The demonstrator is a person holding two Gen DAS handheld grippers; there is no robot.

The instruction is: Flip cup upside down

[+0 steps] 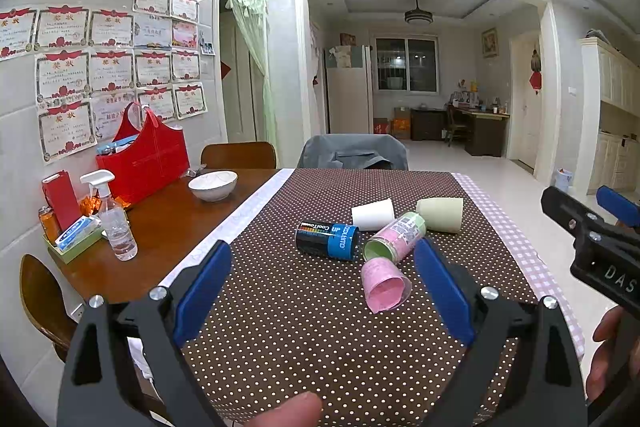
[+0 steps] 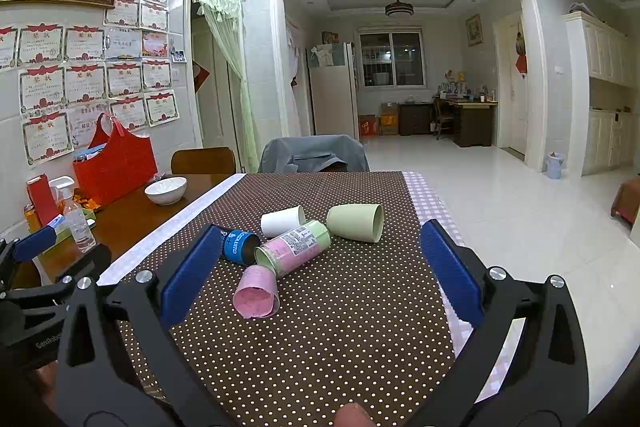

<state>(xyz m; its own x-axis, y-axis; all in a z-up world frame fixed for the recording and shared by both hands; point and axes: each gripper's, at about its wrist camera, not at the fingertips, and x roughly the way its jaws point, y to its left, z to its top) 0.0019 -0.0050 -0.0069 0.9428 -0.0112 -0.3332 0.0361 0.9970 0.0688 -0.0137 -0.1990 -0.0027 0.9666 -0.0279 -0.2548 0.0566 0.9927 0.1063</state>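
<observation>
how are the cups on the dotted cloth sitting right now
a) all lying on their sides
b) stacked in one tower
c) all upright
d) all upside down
a: the white cup, pale green cup, pink cup, pink-and-green cup and blue-and-black cup all lie tipped over in a loose cluster on the dotted cloth, mouths facing sideways.

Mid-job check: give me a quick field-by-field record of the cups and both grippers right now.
cups on side: pink cup, pink-and-green cup, blue-and-black cup, white cup, pale green cup
cups upside down: none
nearest cup: pink cup, mouth toward cameras
surface: dotted brown cloth
left gripper: open, empty, short of the cups
right gripper: open, empty, short of the cups
off to the left: white bowl, spray bottle, red bag
</observation>
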